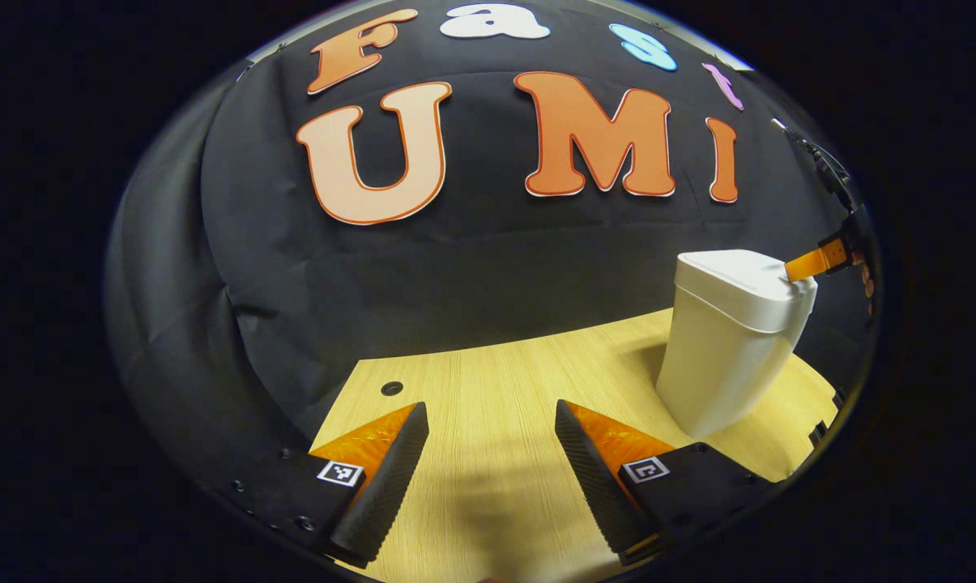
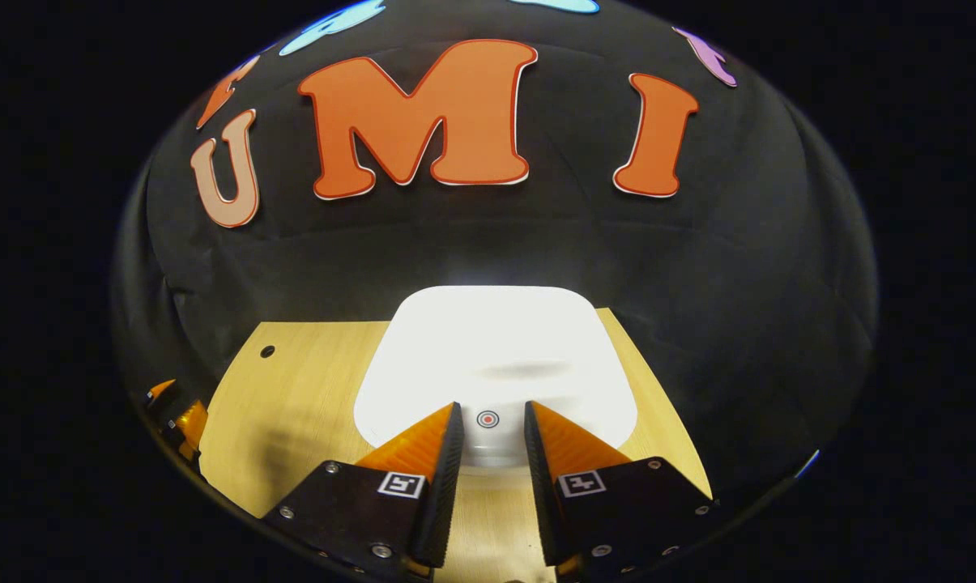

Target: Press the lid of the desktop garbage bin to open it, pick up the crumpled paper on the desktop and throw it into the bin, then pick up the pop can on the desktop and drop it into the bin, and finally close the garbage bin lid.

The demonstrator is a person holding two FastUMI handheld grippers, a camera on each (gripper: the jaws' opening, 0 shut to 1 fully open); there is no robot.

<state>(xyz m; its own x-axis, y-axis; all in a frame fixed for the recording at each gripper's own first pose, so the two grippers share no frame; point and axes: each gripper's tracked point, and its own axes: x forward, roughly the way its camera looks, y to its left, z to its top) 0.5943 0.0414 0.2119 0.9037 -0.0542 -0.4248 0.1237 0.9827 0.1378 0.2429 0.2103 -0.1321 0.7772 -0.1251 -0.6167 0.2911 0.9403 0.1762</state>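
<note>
Hovering over the white bin point(image 2: 496, 356), the right claw point(image 2: 492, 421) points its narrowly parted fingers at the round mark on the closed lid point(image 2: 488, 419), gripping nothing. The left claw point(image 1: 492, 421) hangs wide open above the wooden table point(image 1: 488, 478), the bin point(image 1: 726, 348) ahead to its right.

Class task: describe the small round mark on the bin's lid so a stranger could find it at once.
Start at the wooden desktop, where a white garbage bin stands. On its closed lid, near the edge closest to the right gripper, sits a small red ring mark. It is the only coloured spot on the plain white lid.
</note>
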